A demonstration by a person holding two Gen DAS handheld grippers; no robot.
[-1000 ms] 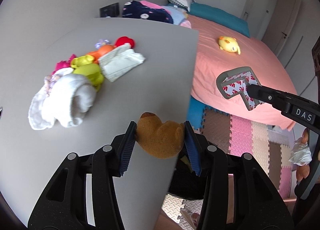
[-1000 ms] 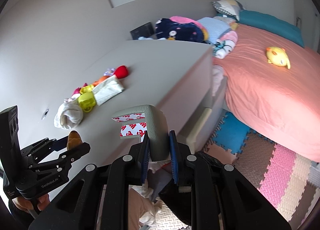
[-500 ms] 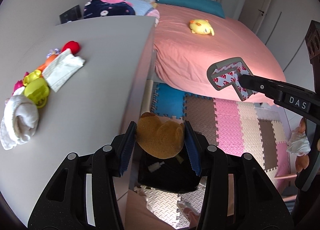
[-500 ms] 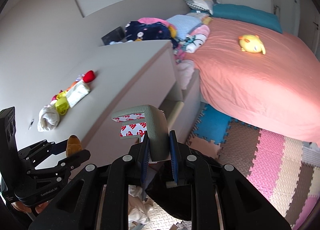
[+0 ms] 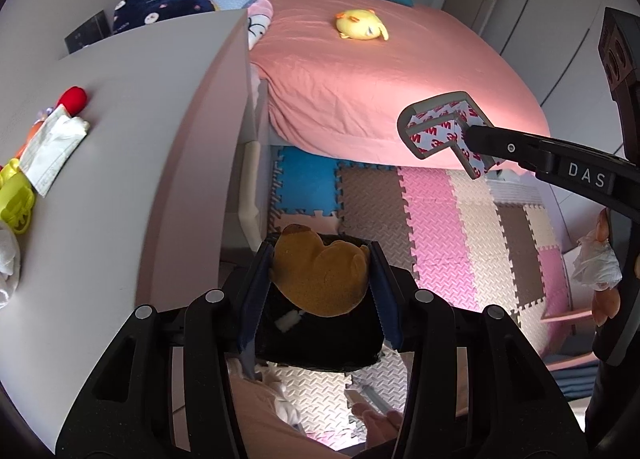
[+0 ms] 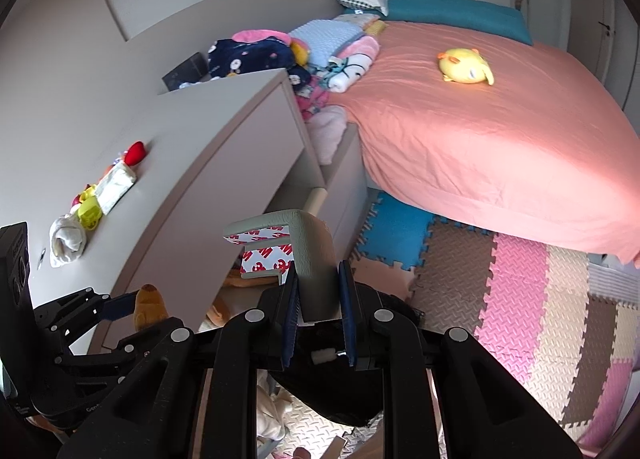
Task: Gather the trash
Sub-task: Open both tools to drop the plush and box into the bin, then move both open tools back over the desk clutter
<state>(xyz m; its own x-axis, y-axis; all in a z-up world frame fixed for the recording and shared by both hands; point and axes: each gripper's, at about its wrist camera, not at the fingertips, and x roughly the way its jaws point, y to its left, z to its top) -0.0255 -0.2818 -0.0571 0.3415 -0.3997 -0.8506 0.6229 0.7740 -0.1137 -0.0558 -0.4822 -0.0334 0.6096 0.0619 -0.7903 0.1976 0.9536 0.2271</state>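
Observation:
My left gripper (image 5: 322,279) is shut on a brown fuzzy lump (image 5: 320,279) and holds it off the table's edge, right above a black bin (image 5: 316,343) on the floor. My right gripper (image 6: 318,291) is shut on a grey foam corner guard (image 6: 308,251) with red-printed tape backing; it also shows in the left wrist view (image 5: 440,131) at the right. In the right wrist view the left gripper (image 6: 132,305) with the brown lump (image 6: 148,305) is at the lower left, and the black bin (image 6: 332,391) lies below my fingers.
A grey table (image 5: 120,163) at the left carries a white cloth (image 6: 68,239), yellow-green toy (image 5: 16,199), folded wipes (image 5: 52,147) and a red toy (image 5: 74,99). A pink bed (image 5: 380,83) with a yellow plush (image 5: 360,27) stands behind. Foam mats (image 5: 440,219) cover the floor.
My left gripper has carried the brown lump off the table to the right and down over the black bin. The right gripper has moved along with the corner guard, still shut.

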